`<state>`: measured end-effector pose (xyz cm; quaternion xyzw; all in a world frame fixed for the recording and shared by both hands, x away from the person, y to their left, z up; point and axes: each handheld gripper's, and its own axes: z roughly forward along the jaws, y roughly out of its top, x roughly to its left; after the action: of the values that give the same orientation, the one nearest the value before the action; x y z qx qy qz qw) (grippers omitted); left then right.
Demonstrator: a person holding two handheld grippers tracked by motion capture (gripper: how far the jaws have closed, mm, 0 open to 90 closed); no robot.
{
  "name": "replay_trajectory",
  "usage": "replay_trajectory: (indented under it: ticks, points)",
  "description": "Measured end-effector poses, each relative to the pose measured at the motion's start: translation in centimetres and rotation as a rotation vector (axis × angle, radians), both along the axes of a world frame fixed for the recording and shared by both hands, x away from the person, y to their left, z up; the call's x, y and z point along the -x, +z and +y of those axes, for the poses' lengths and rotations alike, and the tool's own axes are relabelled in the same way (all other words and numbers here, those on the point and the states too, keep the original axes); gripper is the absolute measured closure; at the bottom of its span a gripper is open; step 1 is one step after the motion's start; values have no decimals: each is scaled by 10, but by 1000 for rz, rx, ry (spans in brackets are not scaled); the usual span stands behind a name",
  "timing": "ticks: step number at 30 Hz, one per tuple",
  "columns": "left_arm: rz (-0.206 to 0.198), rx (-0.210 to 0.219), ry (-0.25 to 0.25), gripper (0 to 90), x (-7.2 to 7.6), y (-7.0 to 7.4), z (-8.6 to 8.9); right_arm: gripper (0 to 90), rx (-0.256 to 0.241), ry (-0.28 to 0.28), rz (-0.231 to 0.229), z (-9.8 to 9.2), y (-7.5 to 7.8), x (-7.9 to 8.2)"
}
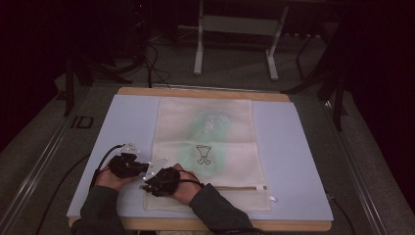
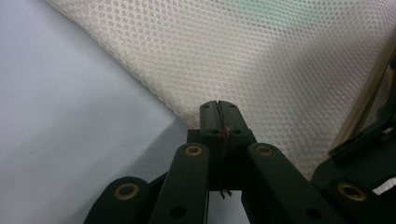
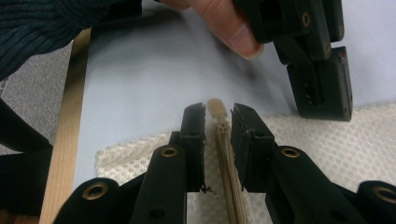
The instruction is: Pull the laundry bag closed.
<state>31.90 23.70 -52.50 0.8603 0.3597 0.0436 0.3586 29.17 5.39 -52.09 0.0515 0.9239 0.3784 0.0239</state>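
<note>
My forearms and dark sleeves [image 1: 208,210] are coming in at the near edge of the counter [image 1: 293,161], both hands working the near left corner of a cream mesh bag [image 1: 208,147]. I am holding my left hand-held gripper [image 1: 128,165] with its jaws pressed fully together; in the left gripper view the tips [image 2: 219,116] are meeting right at the bag's edge [image 2: 261,65], though I cannot tell whether any mesh is caught between them. I am holding my right hand-held gripper [image 1: 157,182] just beside it, slightly nearer to me, over the bag's corner. In the right gripper view its jaws [image 3: 218,130] are standing narrowly apart, straddling the beige zipper tape [image 3: 226,158] that is running up between them, with the tape's end tab [image 3: 216,108] poking out past the tips; neither jaw is pinching it. My left hand-held gripper [image 3: 322,79] is showing beyond, its tips resting at the mesh edge, with my thumb [image 3: 224,23] above it. The bag is lying flat down the middle of the pale blue mat [image 1: 122,127] covering the counter, a small printed figure [image 1: 203,154] near its centre and the zipper [image 1: 240,187] running across its near end
</note>
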Motion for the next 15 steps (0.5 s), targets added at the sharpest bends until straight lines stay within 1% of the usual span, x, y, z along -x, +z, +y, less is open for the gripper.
replay_trajectory:
  ticks: [8,11,15]
  points:
    - [-2,2,5,897,0,1,1,748,7,3,-5,10,-4,-3]
    - [-2,4,4,897,0,1,2,750,9,-1,0,15,-5,-4]
    - [-3,2,1,897,0,1,3,748,26,2,-5,20,-6,-5]
